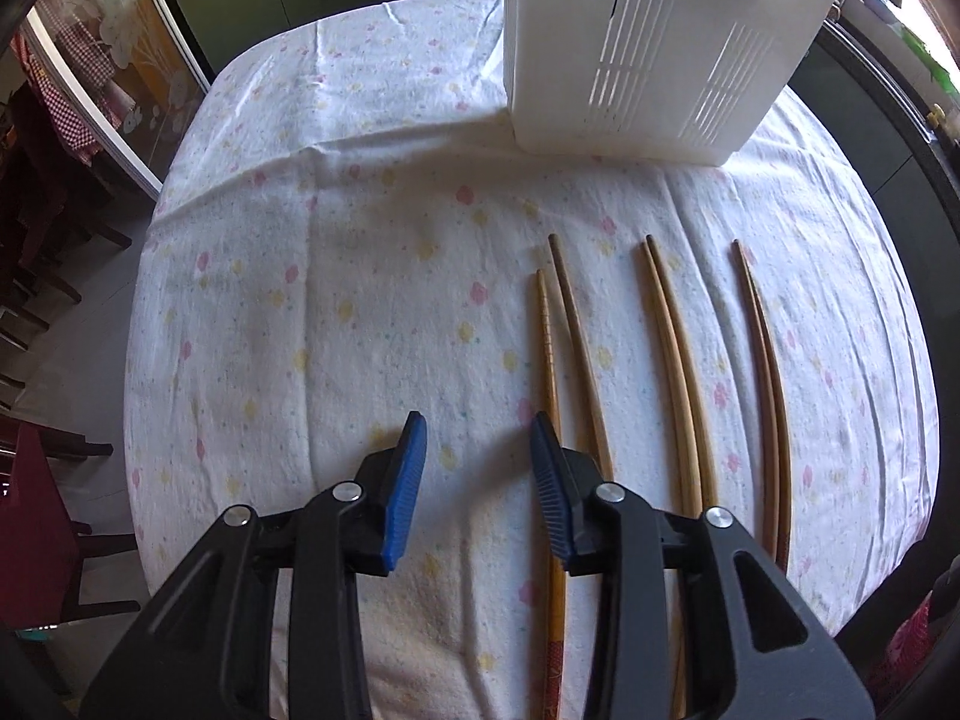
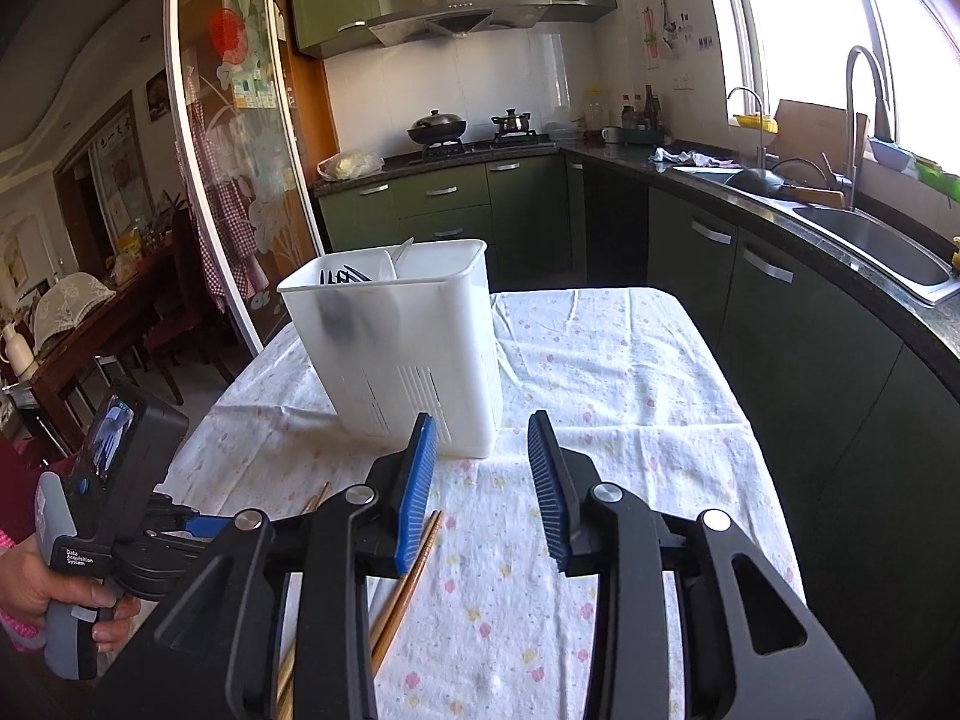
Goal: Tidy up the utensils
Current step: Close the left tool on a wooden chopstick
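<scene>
I am holding my left gripper (image 1: 479,450) low over the table with its blue pads spread wide, and nothing is sitting between them. Its right pad (image 1: 549,480) is hanging just over the leftmost pair of chopsticks (image 1: 555,354), though I cannot tell whether it is touching them. That pair is lying splayed, one pale stick and one darker stick, their far tips apart. Just to the right a second pair (image 1: 675,354) is lying side by side, light in colour, and further right a third, darker pair (image 1: 762,354) is lying close together. All three pairs are resting flat on the flowered tablecloth (image 1: 336,276), running away from me toward the white utensil holder (image 1: 648,48), which is standing upright at the far side of the table, well apart from the chopstick tips.

My right gripper (image 2: 483,456) is raised higher above the same cloth (image 2: 630,372), its pads likewise wide apart and gripping nothing. Ahead of it the utensil holder (image 2: 408,354) is showing two compartments, with dark utensils standing in the left one. Chopsticks (image 2: 414,576) are lying beneath and beside the gripper's left finger. At the left edge my left hand (image 2: 36,594) is gripping the handle of the other device (image 2: 102,504).
</scene>
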Motion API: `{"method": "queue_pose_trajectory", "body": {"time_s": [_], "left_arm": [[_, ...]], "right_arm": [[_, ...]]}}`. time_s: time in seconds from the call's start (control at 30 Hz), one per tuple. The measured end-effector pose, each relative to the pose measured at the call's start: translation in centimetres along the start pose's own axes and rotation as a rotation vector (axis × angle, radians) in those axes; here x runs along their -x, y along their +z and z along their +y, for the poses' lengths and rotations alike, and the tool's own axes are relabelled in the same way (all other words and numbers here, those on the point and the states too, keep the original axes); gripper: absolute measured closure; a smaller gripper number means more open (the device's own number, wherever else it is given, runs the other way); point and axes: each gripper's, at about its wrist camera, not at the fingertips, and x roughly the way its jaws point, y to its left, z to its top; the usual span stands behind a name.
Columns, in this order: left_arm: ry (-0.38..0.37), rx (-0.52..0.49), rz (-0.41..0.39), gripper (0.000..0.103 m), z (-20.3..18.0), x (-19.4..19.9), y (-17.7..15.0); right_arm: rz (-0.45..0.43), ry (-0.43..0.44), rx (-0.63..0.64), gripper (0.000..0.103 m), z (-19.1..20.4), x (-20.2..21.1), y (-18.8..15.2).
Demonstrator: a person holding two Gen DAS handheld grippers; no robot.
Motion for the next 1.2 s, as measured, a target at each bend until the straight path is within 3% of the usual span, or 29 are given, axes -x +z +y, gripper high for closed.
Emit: {"method": "queue_pose_trajectory", "body": {"time_s": [0.27,0.67,0.73,0.77,0.83,1.03,1.2], "left_arm": [[-0.037,0.029,-0.014,0.067,0.1,1.6,-0.5],[-0.045,-0.037,0.046,0.067,-1.5,0.5,-1.1],[-0.036,-0.048,0.049,0.07,-1.8,0.5,-1.1],[-0.032,-0.049,0.046,0.083,-1.8,0.5,-1.0],[-0.037,-0.049,0.051,0.095,-1.8,0.4,-0.8],[-0.029,-0.013,0.033,0.095,0.0,0.2,-0.1],[-0.033,-0.016,0.026,0.095,0.2,0.2,0.0]], "right_arm": [[0.02,0.014,-0.003,0.071,0.4,-0.3,0.6],[0.06,0.02,0.006,0.071,0.5,-0.6,0.6],[0.101,0.022,0.021,0.071,0.8,-1.0,0.3],[0.13,0.031,0.026,0.07,0.9,-1.3,0.1],[0.211,0.05,0.038,0.059,1.3,-2.3,-0.6],[0.437,0.093,0.039,0.057,1.5,-5.7,-3.5],[0.49,0.076,0.086,0.057,2.8,-6.6,-5.6]]}}
